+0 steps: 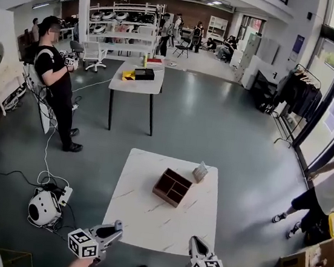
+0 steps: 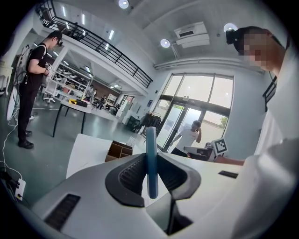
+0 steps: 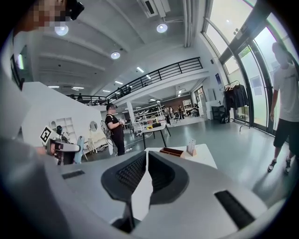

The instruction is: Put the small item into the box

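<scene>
Grey hall floor spreads around a white table (image 1: pixel 145 209); the only task things on it lie toward its far right corner. The item (image 2: pixel 151 163), a thin blue flat piece, is not on the table. It stands edge-on and upright between the jaws of the left gripper (image 1: pixel 117 227), which are closed on it from both sides, and its top sticks out past the tips. That grip probably leaves the free end able to go down into a compartment first.

The box (image 1: pixel 162 192) is brown wood with dividers and sits open-side up, right of the table's centre and toward the far edge. Its compartments look empty, so the item is not yet in. A small upright card-like thing (image 1: pixel 200 172) stands just beside the box's far right corner; I cannot tell what it is.

Both grippers hang low at the near edge, well apart from the box, their tips aimed forward over the table. The left one is angled inward toward the box. The right gripper (image 1: pixel 194 244) has its jaws together at the tips with nothing between them, and seems merely held ready.

Beyond the far edge stand a second table (image 1: pixel 137 82) and a person (image 1: pixel 58 82) in black.
</scene>
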Tool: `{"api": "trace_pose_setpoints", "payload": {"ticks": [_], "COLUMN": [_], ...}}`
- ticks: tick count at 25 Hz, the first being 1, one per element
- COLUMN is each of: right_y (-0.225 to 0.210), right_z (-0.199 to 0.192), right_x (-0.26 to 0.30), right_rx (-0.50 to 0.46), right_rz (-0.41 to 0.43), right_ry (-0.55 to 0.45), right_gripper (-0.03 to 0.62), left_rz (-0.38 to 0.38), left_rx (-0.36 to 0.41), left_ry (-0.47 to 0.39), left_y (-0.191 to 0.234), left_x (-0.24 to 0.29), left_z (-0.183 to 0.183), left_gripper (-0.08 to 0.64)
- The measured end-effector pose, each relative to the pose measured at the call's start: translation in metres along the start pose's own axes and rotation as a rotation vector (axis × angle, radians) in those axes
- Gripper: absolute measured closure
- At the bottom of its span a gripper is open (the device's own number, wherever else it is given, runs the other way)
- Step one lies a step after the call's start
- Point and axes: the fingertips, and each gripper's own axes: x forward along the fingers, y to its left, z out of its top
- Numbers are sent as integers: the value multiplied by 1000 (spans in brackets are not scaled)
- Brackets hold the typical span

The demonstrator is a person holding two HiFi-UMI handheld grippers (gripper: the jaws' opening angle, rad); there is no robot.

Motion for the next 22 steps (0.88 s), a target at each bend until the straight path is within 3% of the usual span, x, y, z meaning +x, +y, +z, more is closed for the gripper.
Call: {"api": "trace_pose_setpoints", "payload": {"ticks": [14, 22], "right_y": [-33, -40], "right_z": [-5, -20], "right_x": [8, 14], "right_rx": [18, 52], "right_rz": [1, -20], "right_ry": [58, 84], "right_gripper": [560, 560], "left_rz": [8, -12], "left_rx": [0, 23], "left_ry": [-16, 45], "left_y": [5, 15], "left_x": [42, 70], "left_z": [11, 12], "left_gripper": [480, 480]}}
